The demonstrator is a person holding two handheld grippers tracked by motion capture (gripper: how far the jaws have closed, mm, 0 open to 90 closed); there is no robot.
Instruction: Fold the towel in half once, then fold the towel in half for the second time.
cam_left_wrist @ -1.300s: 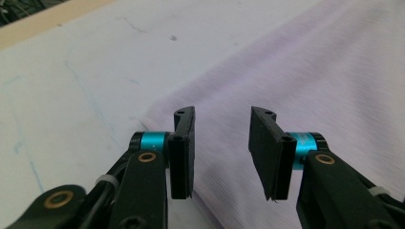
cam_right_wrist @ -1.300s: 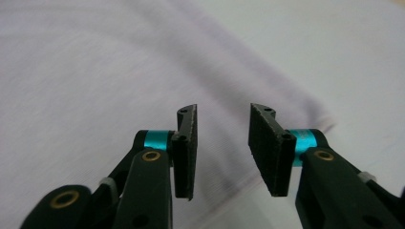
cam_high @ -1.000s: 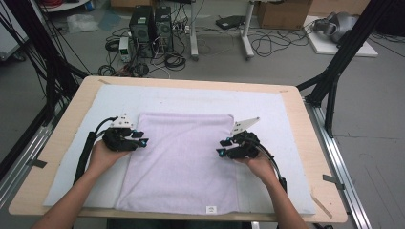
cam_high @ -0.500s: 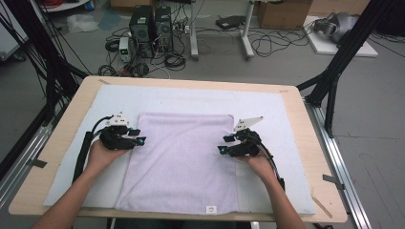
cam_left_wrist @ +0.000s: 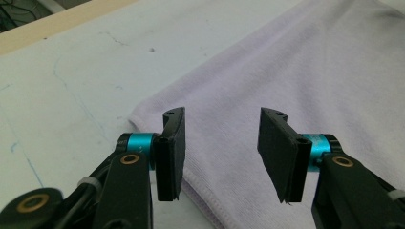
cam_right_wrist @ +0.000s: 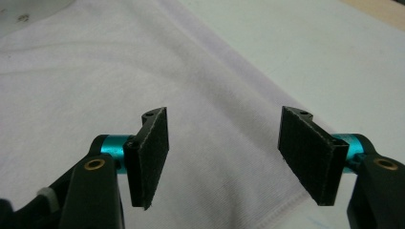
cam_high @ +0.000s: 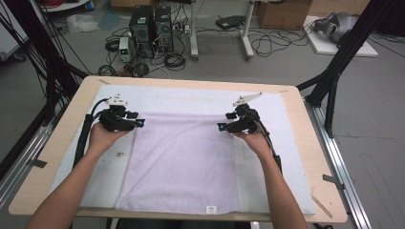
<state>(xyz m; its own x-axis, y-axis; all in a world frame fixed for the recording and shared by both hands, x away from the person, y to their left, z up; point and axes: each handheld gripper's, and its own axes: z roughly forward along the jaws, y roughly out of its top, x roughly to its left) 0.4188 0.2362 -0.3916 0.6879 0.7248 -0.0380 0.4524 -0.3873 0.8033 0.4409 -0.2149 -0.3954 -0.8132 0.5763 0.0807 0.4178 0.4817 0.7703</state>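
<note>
Towel: a pale lilac rectangular terry towel (cam_high: 184,160) is lying flat on the white mat (cam_high: 191,98) covering the light wooden table (cam_high: 315,157), with its small label at the near hem.
Left gripper: the left gripper (cam_high: 139,123) is hanging over the towel's far left corner (cam_left_wrist: 143,112); its fingers (cam_left_wrist: 171,152) are standing partly apart, having just been opening, with nothing pinched between them and the cloth lying below.
Right gripper: the right gripper (cam_high: 222,127) is sitting above the far right edge of the towel (cam_right_wrist: 267,86); its fingers (cam_right_wrist: 153,155) are spread fairly wide, having just been opening too, and they are gripping nothing.
Step in hand: judging by both sets of fingers being clear of the fabric at the far corners, the person is probably releasing or re-gripping the top edge for a fold or a smoothing pull.
Doing it well: each hand should be lowering until one finger slides under the hem and the other over it, right at the corner, taking a single layer.
Matching: both corners should be taken at the same depth, so the edge is travelling straight.
Risk: pinching the mat along with the cloth, or lifting unevenly and wrinkling the middle.
</note>
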